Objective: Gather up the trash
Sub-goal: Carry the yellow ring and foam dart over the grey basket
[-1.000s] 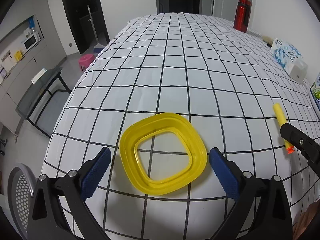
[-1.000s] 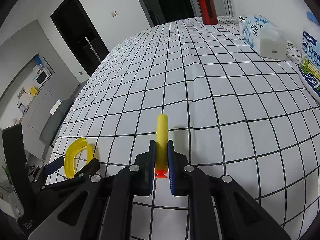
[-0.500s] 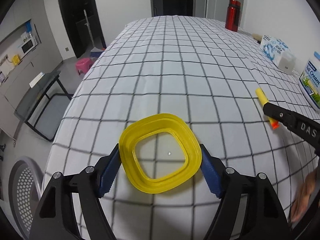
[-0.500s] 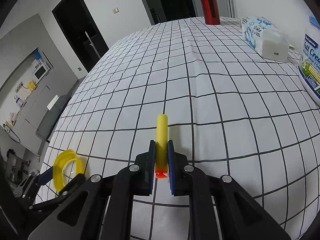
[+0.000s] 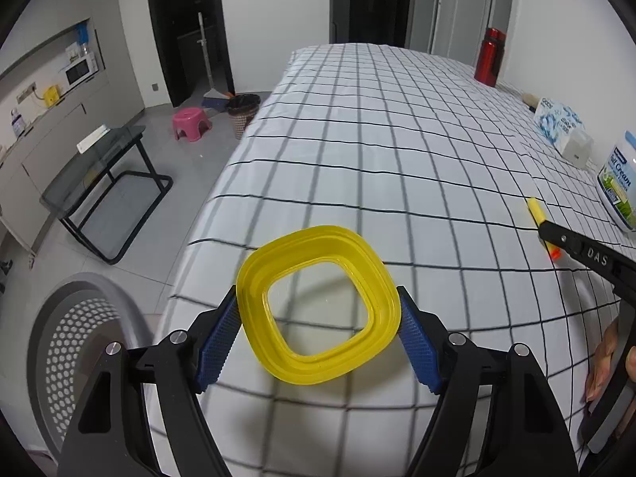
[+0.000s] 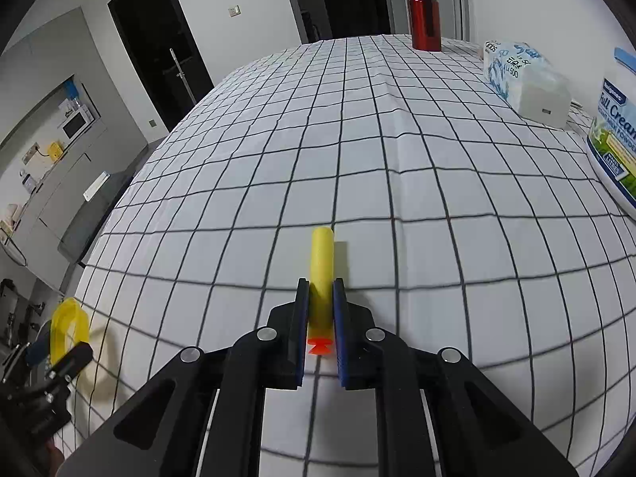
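A yellow square plastic ring [image 5: 318, 236] hangs just above the checked tablecloth [image 5: 397, 151] near its left edge. My left gripper [image 5: 318, 298] is shut on it, one blue pad against each side. The right wrist view catches the ring [image 6: 69, 324] and the left gripper [image 6: 59, 353] at the far left. My right gripper [image 6: 320, 290] is shut on a yellow foam dart [image 6: 322, 254] with an orange tip, low over the cloth. In the left wrist view the dart [image 5: 536, 210] and the right gripper [image 5: 564, 238] sit at the right.
A white perforated bin [image 5: 71, 334] stands on the floor below the table's left edge. Beyond it are a glass side table [image 5: 99, 167], a pink stool [image 5: 190, 121] and a dark wastebasket [image 5: 242, 113]. On the table's right side are a red bottle [image 6: 425, 16], a tissue pack [image 6: 524, 79] and a milk powder tub [image 6: 616, 139].
My left gripper closed on the yellow ring, lifted it off the cloth and carried it toward the table's left edge; the white bin came further into view. The right gripper kept still with the dart.
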Demonstrator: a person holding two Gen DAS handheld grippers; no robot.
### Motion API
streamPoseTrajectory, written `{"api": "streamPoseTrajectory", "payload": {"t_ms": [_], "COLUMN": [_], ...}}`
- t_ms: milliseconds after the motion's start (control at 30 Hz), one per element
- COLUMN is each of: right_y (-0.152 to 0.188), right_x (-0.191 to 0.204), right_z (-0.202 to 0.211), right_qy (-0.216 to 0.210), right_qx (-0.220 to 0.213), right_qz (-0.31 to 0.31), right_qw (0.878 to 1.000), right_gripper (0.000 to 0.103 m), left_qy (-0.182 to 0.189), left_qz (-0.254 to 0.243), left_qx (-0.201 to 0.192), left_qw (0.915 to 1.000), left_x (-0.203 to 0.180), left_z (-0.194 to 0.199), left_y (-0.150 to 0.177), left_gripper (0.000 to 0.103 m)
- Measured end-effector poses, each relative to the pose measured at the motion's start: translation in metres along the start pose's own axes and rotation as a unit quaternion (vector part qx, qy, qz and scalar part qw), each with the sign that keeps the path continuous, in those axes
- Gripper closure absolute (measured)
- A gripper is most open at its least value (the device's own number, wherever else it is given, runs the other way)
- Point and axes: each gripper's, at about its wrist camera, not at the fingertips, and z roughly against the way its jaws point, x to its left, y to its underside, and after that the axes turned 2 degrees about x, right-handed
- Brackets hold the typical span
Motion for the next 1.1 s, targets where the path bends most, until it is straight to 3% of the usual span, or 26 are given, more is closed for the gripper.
{"api": "streamPoseTrajectory", "payload": {"t_ms": [367,1100], "right_y": [0.038,0.106], "right_x": [0.052,0.223], "right_z": [0.026,0.038], "right_qy": [0.002,-0.08], "right_qx": [0.004,0.021], "right_qz": [0.041,0.132], "right_qw": [0.999,0.988], "right_gripper": [0.091,0.091], "left_qy": [-0.009,-0.045], "left_qz": [0.026,0.102], "left_qx": [-0.017,-0.033], "left_qw": [0.9995,0.9933], "left_x": [0.056,0.191], "left_z": [0.026,0.069], "left_y": [0.018,0.079], "left_gripper": [0.03,0.03]}}
